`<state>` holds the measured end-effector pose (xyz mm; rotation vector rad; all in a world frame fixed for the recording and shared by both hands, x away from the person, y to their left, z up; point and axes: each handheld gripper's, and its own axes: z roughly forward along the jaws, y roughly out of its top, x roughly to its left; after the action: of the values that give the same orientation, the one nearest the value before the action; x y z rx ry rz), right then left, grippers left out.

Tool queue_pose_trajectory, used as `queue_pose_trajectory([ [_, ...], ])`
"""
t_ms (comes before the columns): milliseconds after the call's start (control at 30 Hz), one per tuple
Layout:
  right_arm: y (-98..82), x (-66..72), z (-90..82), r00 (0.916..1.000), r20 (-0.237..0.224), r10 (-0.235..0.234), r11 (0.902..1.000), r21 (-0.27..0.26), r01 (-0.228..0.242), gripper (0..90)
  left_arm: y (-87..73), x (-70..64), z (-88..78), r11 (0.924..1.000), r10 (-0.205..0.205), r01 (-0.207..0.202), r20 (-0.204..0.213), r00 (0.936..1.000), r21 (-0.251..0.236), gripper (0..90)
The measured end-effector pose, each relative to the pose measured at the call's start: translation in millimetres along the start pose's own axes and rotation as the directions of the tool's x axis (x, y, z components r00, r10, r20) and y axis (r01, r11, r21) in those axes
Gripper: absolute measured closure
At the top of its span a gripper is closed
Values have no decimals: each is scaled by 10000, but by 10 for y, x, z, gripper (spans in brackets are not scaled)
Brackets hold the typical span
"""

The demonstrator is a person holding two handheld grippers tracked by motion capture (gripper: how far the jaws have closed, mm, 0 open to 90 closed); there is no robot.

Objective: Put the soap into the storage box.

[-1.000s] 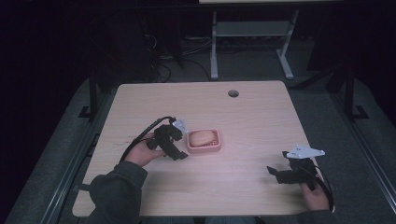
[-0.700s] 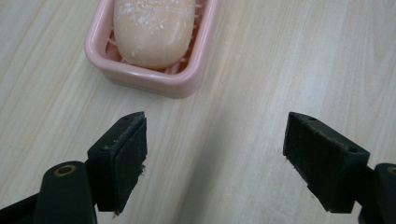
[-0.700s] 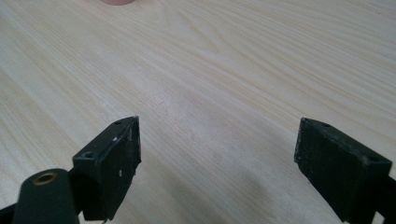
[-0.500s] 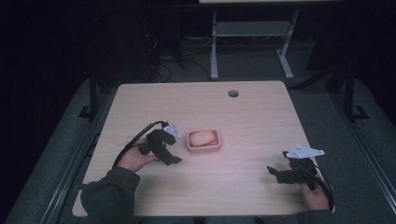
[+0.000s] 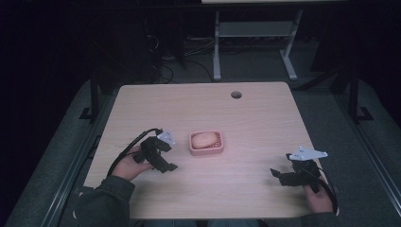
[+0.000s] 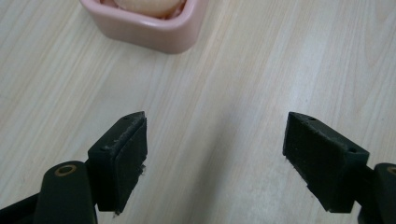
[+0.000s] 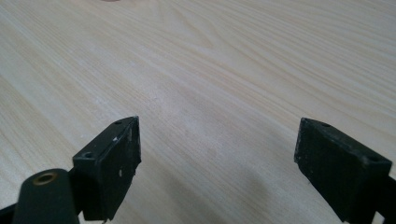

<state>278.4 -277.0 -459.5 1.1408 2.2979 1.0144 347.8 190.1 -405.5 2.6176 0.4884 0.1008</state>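
Note:
A small pink dish (image 5: 205, 150) sits mid-table, and a pale peach rounded lump (image 5: 204, 140) lies in it. The same pink dish (image 6: 149, 32) shows at the top of the left gripper view, with the lump (image 6: 147, 5) inside. My left gripper (image 5: 165, 163) is left of the dish and apart from it, open, nothing between its jaws. The left gripper (image 6: 215, 158) has bare wood between its pads. Near the table's front right corner my right gripper (image 5: 278, 176) is open over bare wood. The right gripper (image 7: 217, 163) holds nothing.
The wooden table (image 5: 203, 109) has a round cable hole (image 5: 236, 94) near its far edge. A white desk frame (image 5: 250, 33) stands on the dark floor beyond. A black cable (image 5: 130, 146) trails from the left gripper.
My left gripper has drawn back from the pink dish, moving left and toward the table's near edge. The right gripper has stayed put.

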Motion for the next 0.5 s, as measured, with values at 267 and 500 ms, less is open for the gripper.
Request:
queue_pose_trajectory([
  [267,3,8,10,10000,1,-35,10000,58,35,142,-122,-52,4,10000,-75,75,4,10000,-53,217],
  [500,3,9,19,10000,-9,-72,9999,77,72,142,-202,-80,-6,9999,-107,107,5,9999,-33,217],
])
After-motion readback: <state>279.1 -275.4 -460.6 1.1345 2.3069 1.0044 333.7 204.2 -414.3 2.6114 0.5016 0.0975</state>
